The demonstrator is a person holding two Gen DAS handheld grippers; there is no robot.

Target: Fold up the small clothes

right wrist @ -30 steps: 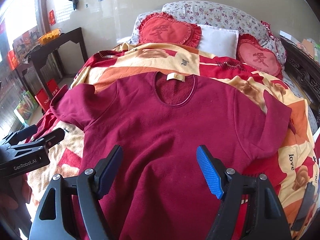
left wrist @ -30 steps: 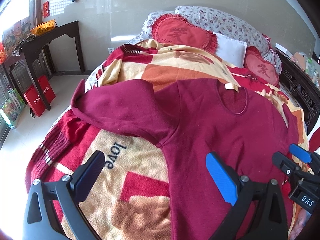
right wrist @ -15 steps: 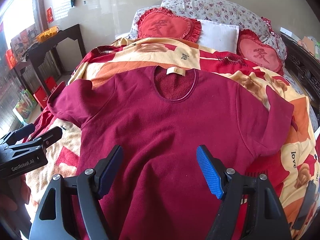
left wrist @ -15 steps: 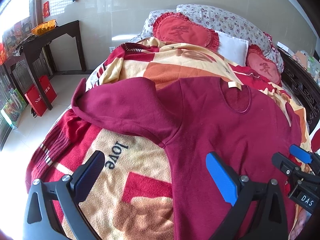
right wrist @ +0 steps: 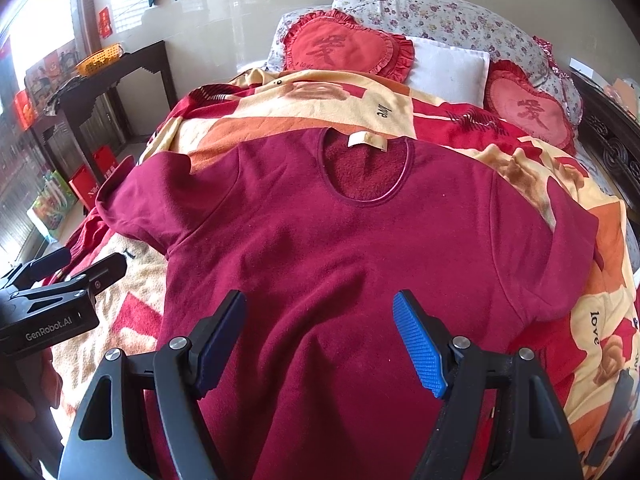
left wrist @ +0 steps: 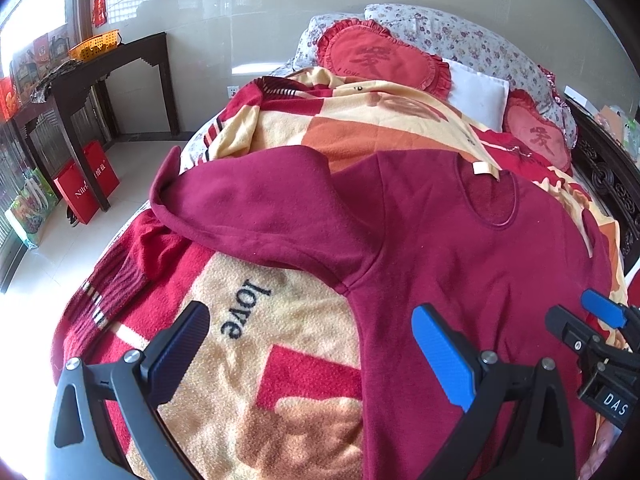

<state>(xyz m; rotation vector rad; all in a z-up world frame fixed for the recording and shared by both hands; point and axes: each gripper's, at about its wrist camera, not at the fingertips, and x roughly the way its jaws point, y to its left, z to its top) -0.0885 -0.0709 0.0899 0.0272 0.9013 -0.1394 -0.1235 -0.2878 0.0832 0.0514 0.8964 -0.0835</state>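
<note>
A dark red short-sleeved top [right wrist: 360, 248] lies spread flat on the bed, neck hole and tag toward the pillows. It also shows in the left wrist view [left wrist: 460, 248], its left sleeve [left wrist: 248, 208] stretched out to the left. My left gripper [left wrist: 308, 344] is open and empty above the blanket, beside the top's left side edge. My right gripper [right wrist: 320, 336] is open and empty above the top's lower middle. Each gripper shows in the other's view: the right one [left wrist: 592, 332] and the left one [right wrist: 76, 276].
A red, orange and cream blanket [left wrist: 256, 368] covers the bed. Heart-shaped red cushions [right wrist: 340, 48] and a white pillow [right wrist: 448, 68] lie at the head. A dark wooden side table [left wrist: 100, 64] and red bags [left wrist: 86, 182] stand on the floor at left.
Both grippers have moved a little forward over the bed toward the pillows. The top has not moved and both grippers stay open.
</note>
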